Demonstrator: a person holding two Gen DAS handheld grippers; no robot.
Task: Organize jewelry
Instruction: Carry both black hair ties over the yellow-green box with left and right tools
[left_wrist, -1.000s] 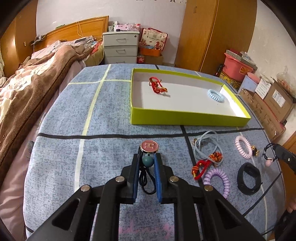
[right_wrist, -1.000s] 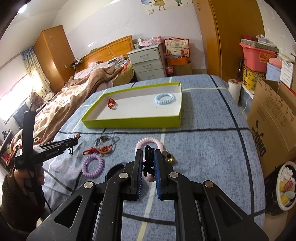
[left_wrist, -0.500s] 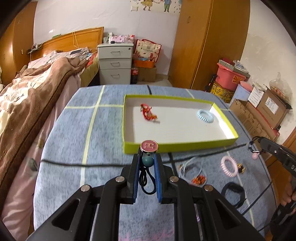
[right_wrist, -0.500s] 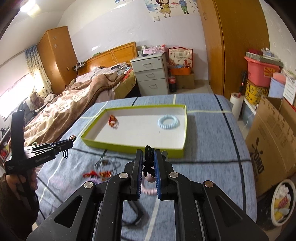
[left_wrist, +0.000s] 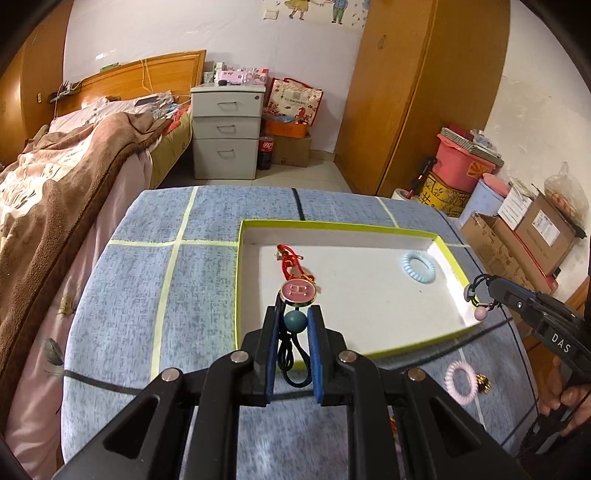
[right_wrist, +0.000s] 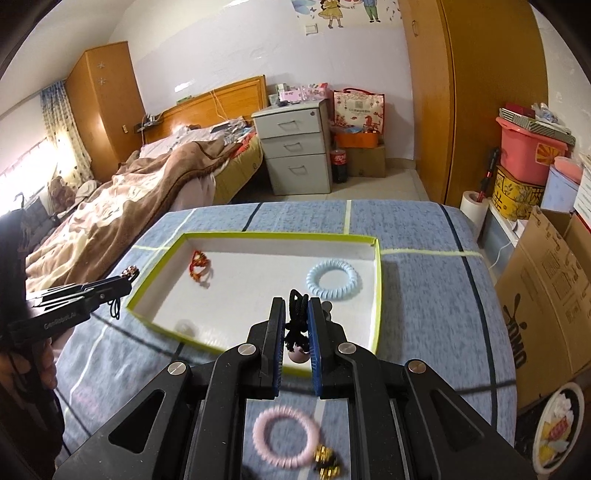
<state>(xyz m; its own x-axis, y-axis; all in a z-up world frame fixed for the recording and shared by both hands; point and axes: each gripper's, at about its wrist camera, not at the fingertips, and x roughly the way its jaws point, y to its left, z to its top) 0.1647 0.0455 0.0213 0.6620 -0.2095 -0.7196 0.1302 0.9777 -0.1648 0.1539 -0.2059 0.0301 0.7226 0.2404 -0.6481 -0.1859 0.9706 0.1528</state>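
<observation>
My left gripper (left_wrist: 294, 318) is shut on a black hair tie with a teal bead and a pink round charm (left_wrist: 297, 291), held above the near left edge of the green-rimmed white box (left_wrist: 236, 291). My right gripper (right_wrist: 296, 309) is shut on a black hair tie with a pink bead (right_wrist: 298, 355), held over the box's near right rim (right_wrist: 379, 295). Inside the box lie a red knotted cord (left_wrist: 290, 261) and a light blue coil hair tie (left_wrist: 418, 266); both show in the right wrist view too, cord (right_wrist: 199, 264), coil (right_wrist: 333, 283).
A pink coil hair tie with a gold charm (right_wrist: 286, 436) lies on the blue cloth in front of the box, also in the left wrist view (left_wrist: 460, 380). A bed (left_wrist: 55, 177) stands left, cardboard boxes (right_wrist: 546, 280) right, drawers (left_wrist: 227, 131) behind.
Both grippers have lifted from the cloth and moved forward with their hair ties, from in front of the box to above its near edge.
</observation>
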